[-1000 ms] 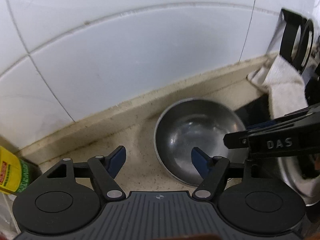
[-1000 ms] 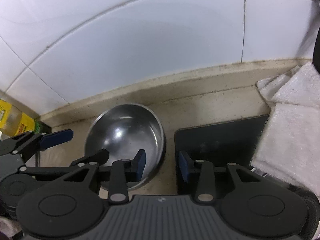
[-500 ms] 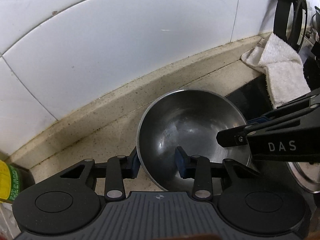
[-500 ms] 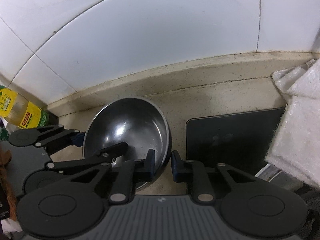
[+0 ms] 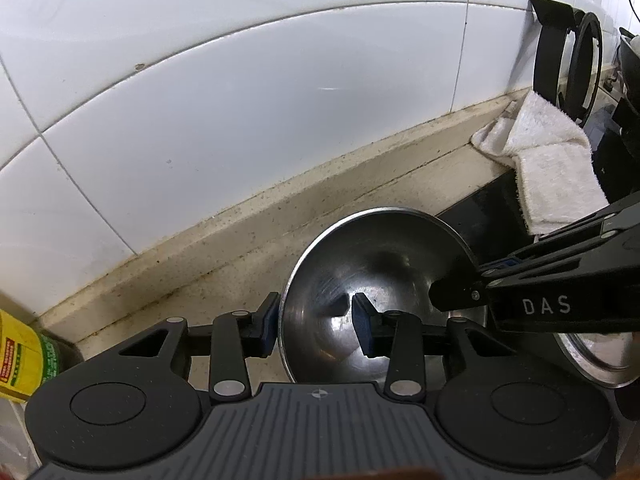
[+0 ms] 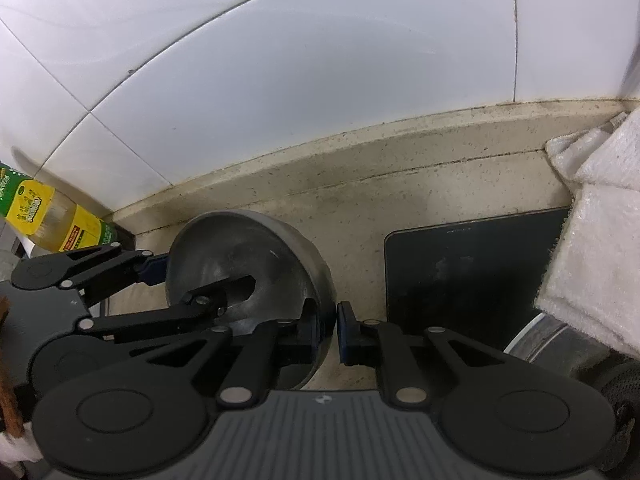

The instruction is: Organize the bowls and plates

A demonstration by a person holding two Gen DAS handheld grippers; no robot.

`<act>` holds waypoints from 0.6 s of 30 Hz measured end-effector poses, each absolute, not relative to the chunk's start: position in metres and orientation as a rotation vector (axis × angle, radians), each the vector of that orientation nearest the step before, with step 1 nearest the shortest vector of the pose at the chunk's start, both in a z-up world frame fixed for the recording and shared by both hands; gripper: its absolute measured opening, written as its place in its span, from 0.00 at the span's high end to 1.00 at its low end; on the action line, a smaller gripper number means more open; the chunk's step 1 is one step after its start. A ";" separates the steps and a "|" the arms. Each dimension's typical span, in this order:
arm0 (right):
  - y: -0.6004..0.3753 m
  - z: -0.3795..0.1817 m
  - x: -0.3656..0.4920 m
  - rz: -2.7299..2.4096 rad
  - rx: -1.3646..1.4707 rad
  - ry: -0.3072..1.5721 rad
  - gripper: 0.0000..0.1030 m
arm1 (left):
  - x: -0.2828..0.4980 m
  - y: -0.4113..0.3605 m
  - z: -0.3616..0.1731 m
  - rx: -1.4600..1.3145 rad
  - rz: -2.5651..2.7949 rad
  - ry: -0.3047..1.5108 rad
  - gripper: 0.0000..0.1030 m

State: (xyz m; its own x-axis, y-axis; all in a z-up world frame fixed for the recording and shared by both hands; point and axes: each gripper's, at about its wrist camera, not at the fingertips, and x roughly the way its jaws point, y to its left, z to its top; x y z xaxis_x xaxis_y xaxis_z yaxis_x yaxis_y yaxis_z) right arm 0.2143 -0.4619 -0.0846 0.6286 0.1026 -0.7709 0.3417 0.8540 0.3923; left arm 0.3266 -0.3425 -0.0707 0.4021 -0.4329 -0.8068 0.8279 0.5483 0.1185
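steel bowl (image 5: 384,280) clamped by both grippers, far rim hidden

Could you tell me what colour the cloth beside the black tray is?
White; the cloth shows best in the left wrist view.

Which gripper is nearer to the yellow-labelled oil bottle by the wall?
Left. The left gripper clamps the round steel bowl at its rim nearest the yellow-labelled oil bottle; the right gripper clamps the opposite rim, farther away.
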 end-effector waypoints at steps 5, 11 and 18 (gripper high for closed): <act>-0.462 -0.079 0.210 -0.134 0.557 0.872 0.89 | 0.324 -0.337 -0.067 0.548 -0.847 0.805 0.55; -0.456 -0.066 0.205 -0.116 0.556 0.842 0.89 | 0.319 -0.326 -0.051 0.518 -0.844 0.772 0.55; -0.438 -0.046 0.199 -0.069 0.539 0.809 0.89 | 0.307 -0.301 -0.029 0.483 -0.823 0.736 0.55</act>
